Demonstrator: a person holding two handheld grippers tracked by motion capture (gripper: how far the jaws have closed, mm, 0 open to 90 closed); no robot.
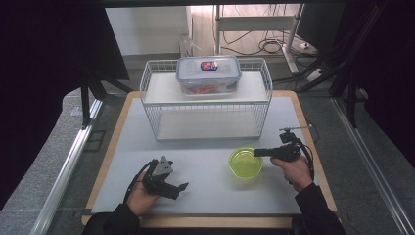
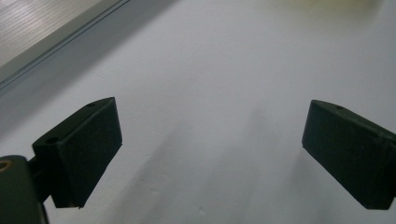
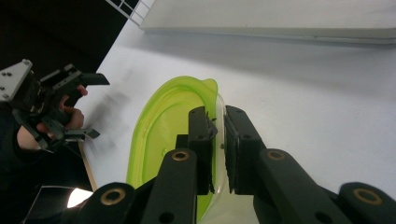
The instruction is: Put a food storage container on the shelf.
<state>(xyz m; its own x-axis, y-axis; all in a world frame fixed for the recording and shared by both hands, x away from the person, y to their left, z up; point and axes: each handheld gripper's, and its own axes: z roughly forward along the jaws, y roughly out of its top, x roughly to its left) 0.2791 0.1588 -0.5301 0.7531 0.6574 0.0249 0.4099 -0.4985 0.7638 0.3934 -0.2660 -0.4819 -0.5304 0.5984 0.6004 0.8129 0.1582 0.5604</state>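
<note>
While clamped by its right-hand wall, green bowl point(image 1: 245, 163): near-right part of table point(image 1: 205, 196), just in front of wire rack point(image 1: 207, 100), upright, apparently empty. Grip taken at the rim, one jaw inside and one outside, probably because a thin wall offers the only purchase on so wide a vessel. Right gripper point(image 3: 219, 122): narrow, pinched on the bowl's wall, approaching level from the right, so likely ready for a lift or slide without tipping. Left gripper point(image 1: 180, 188): near-left, wide and holding nothing, jaws point(image 2: 88, 149) over bare tabletop, well apart from the bowl; seemingly parked clear of the work. Lidded container point(image 1: 208, 74): on the rack's upper shelf, far centre, reddish contents. Lower shelf vacant, a plausible destination for the bowl.
</note>
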